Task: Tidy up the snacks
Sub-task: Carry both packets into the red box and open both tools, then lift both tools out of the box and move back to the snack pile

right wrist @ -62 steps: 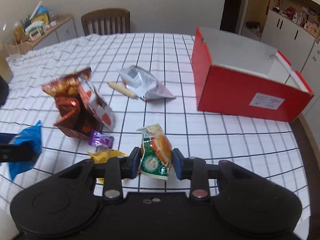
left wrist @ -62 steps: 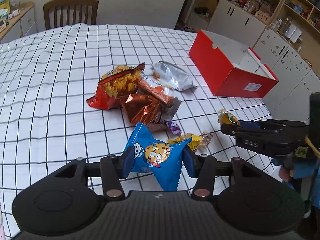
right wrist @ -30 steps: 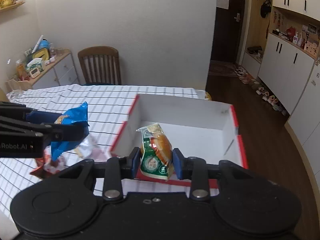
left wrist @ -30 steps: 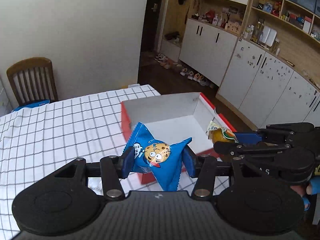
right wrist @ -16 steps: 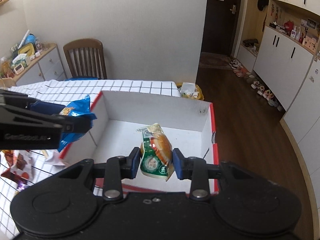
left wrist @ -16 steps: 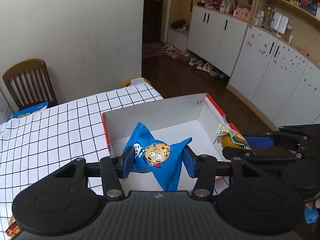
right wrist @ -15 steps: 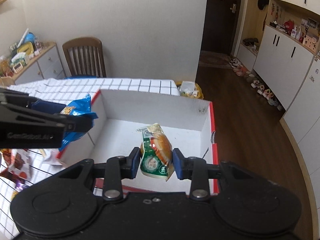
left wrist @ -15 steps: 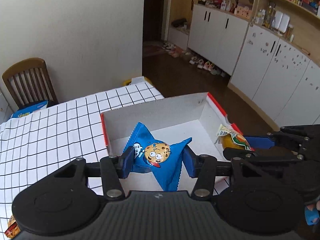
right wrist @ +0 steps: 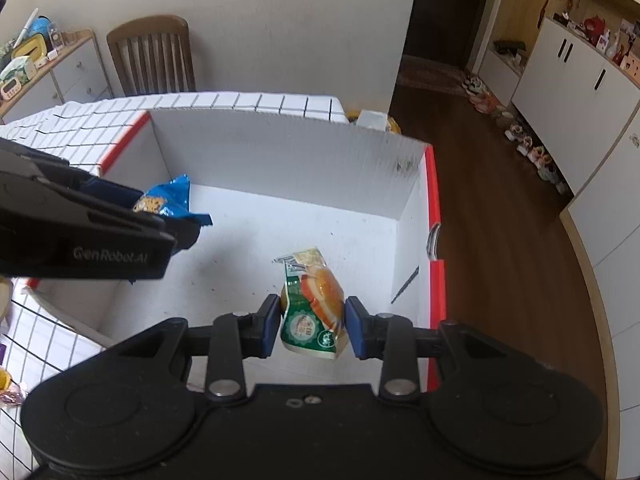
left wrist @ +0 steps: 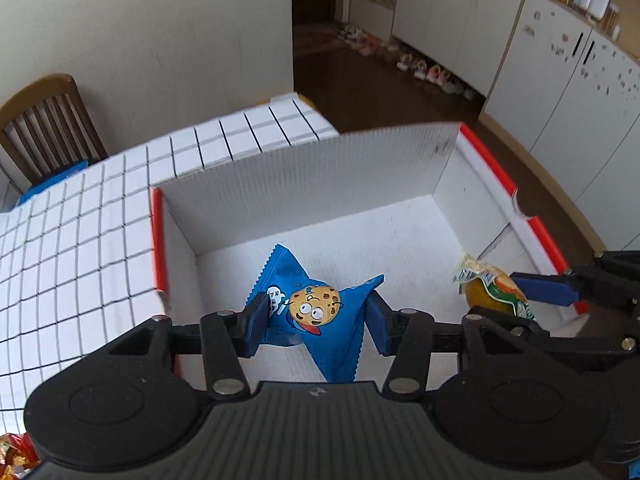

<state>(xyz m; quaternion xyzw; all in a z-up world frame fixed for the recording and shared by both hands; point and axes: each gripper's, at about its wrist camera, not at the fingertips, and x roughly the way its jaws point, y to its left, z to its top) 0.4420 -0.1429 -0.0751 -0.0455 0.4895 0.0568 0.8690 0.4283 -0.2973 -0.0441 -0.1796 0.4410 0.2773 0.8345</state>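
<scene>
A red box with a white inside [left wrist: 320,172] stands open on the checked table. My left gripper [left wrist: 317,313] is shut on a blue cookie packet [left wrist: 288,268] and hangs over the box's left half. In the right wrist view the left gripper [right wrist: 160,211] and the blue cookie packet [right wrist: 170,200] show just inside the left wall of the box [right wrist: 280,160]. My right gripper [right wrist: 312,314] is shut on a green and orange packet [right wrist: 316,284] over the box's right half, near the right wall. From the left wrist, the right gripper [left wrist: 505,297] holds that green and orange packet [left wrist: 480,280] low in the box.
The checked tablecloth [left wrist: 80,240] spreads left of the box. A wooden chair [right wrist: 152,56] stands behind the table. Other snack wrappers [left wrist: 12,452] lie at the lower left. Wooden floor [right wrist: 500,260] drops away right of the box, with white cupboards [left wrist: 560,80] beyond.
Both grippers carried their packets from the table across to the box and have sunk lower over its inside. Neither grip has changed.
</scene>
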